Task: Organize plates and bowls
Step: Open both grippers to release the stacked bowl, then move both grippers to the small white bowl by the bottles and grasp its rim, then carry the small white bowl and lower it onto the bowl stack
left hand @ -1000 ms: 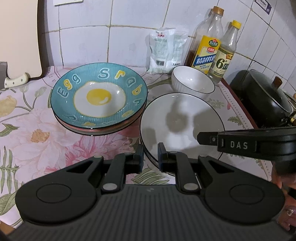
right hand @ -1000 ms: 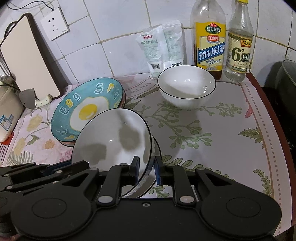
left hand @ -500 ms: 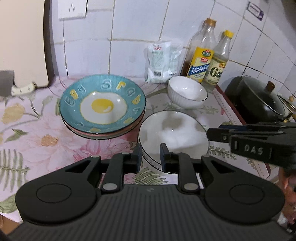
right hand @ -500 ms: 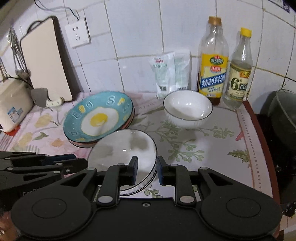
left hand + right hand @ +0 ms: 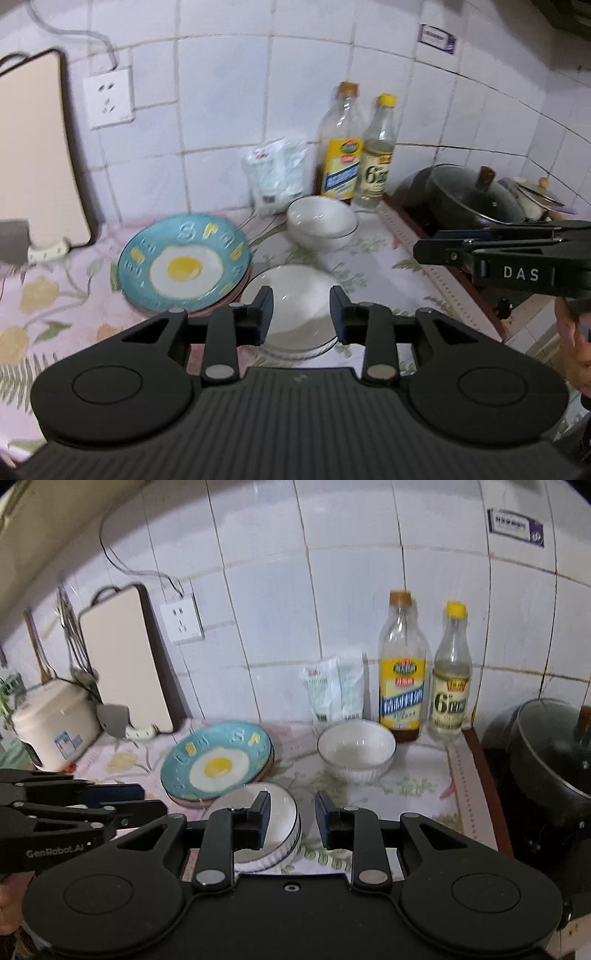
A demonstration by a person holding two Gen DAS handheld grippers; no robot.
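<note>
While the jaws of both the left gripper and the right gripper are opening, nothing is held between them. The white plate is seen flat on the floral counter, beside the egg plate, with the white bowl behind.

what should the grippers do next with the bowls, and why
Probably reach the right gripper toward the white bowl by the bottles. Both grippers' jaws are opening with nothing between them, the white plates sit stacked beside the egg plate, and that bowl stands apart.
</note>
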